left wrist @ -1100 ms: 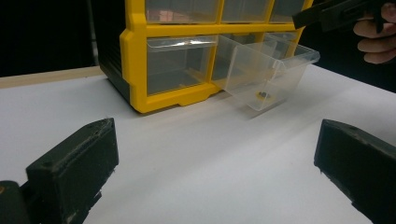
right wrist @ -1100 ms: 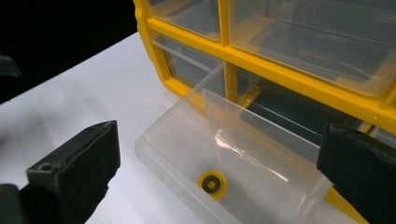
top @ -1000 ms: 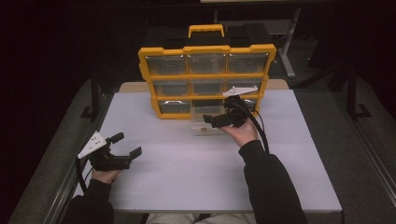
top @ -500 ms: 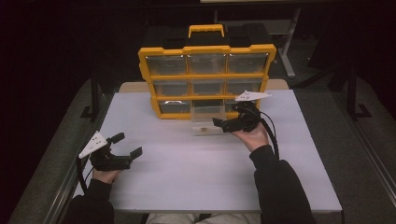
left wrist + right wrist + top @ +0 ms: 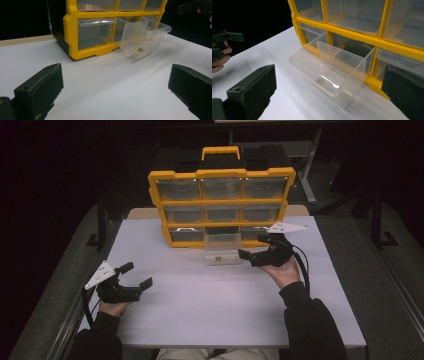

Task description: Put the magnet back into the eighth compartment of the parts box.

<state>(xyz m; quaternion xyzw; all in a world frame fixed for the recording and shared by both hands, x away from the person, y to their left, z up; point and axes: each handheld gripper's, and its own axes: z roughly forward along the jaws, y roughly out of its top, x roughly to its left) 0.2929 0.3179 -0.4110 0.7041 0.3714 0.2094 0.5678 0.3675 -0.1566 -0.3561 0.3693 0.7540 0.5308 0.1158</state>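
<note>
A white desk point(image 5: 200, 300) is set in a dark room. At its far edge a yellow organizer point(image 5: 220, 205) stands upright, its clear drawer point(image 5: 221, 249) pulled out of the bottom middle slot onto the desk. The right gripper point(image 5: 252, 247) is held just beside the drawer, jaws open and empty. The left gripper point(image 5: 136, 276) is held well apart near the front-left corner, jaws open.

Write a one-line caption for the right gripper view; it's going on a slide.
Open right gripper faces a clear drawer pulled out of the yellow organizer.
</note>
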